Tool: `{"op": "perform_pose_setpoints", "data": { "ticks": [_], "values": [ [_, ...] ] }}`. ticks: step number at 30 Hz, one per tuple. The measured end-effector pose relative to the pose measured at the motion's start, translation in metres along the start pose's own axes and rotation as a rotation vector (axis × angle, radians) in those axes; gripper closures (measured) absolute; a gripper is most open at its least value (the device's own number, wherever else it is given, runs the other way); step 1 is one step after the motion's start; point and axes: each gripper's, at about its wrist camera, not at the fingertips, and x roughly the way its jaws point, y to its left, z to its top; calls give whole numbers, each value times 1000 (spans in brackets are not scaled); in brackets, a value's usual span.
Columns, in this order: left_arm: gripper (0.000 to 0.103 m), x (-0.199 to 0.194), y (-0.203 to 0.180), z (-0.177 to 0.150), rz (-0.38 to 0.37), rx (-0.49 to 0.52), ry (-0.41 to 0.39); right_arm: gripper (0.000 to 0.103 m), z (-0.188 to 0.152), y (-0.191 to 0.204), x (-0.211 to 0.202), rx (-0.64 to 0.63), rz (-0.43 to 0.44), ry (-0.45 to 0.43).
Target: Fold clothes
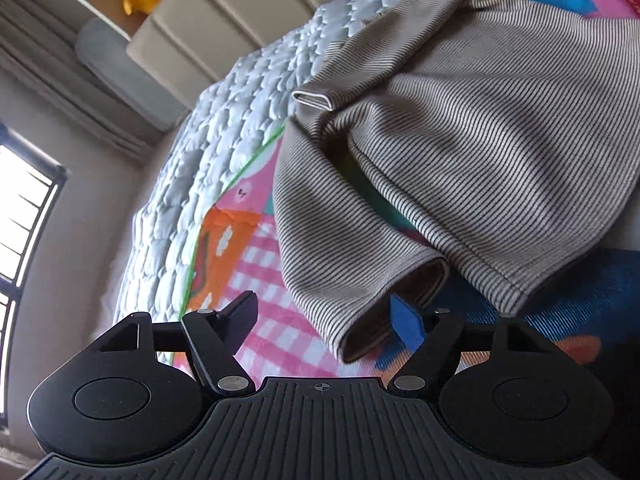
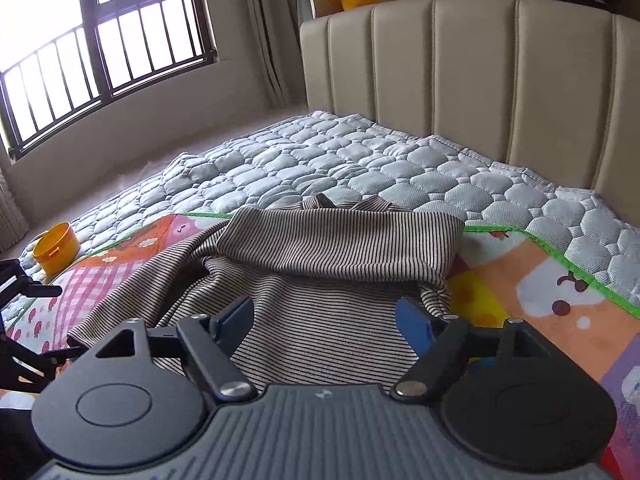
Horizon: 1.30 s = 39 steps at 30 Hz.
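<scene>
Both tongs wide, holding nothing. Top (image 2: 320, 280) on bed (image 2: 320, 160), right sleeve folded in. Left tongs (image 1: 326, 320) at loose cuff (image 1: 394, 312), 12 o'clock: risk is pinching one layer, dragging the fold. Right tongs (image 2: 324, 320) over hem

right gripper (image 2: 326, 322) fingers apart | over striped shirt (image 2: 320, 280) | yellow cup (image 2: 56, 248) far left

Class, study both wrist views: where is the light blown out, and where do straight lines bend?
Left wrist view: window glares white at the left edge; striped garment stays sharp. Right wrist view: window overexposed, its bars curving; headboard panels lean from fisheye distortion.
</scene>
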Motion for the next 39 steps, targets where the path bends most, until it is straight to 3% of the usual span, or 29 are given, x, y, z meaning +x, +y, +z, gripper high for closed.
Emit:
{"op": "perform_pose_setpoints", "data": {
  "ticks": [3,4,5,8,12,15,17,25,27,28,29,30,31,32,34,36,39],
  "values": [
    [41,25,-12,6,28,49,-7,24,-4,-1,9,-6,-6,23],
    [61,31,-14,9,60,51,-17,24,-5,-2,12,-6,-9,30],
    [83,33,-1,13,101,-11,-28,24,-5,-3,14,-4,-11,36],
    [92,37,39,27,227,-213,-64,24,-7,-9,21,17,-19,53],
    [93,29,147,33,282,-573,-56,24,-6,-16,25,58,-28,61],
    [94,19,214,36,203,-836,-71,24,-5,-21,26,86,-25,62],
    [96,12,234,47,130,-931,-107,24,-3,-23,24,99,-22,56],
    [96,-1,199,167,-99,-878,-245,23,9,-44,4,198,7,-21],
    [92,0,185,187,-139,-871,-255,21,6,-53,3,222,13,-20],
    [86,1,180,194,-162,-881,-252,21,3,-58,4,234,14,-12],
    [62,1,176,192,-188,-920,-234,20,1,-60,5,239,13,-2],
    [46,3,175,185,-219,-979,-210,20,0,-62,8,241,12,8],
    [20,7,174,173,-256,-1039,-182,20,-2,-64,10,243,11,17],
    [11,13,174,154,-315,-1110,-149,20,-3,-65,12,245,10,27],
    [10,24,168,106,-405,-1257,-94,20,-6,-67,17,248,11,43],
    [9,34,160,58,-397,-1383,-28,18,-5,-64,20,247,21,51],
    [9,39,143,-7,-187,-1553,81,18,-8,-54,26,210,35,70]
  ]
}}
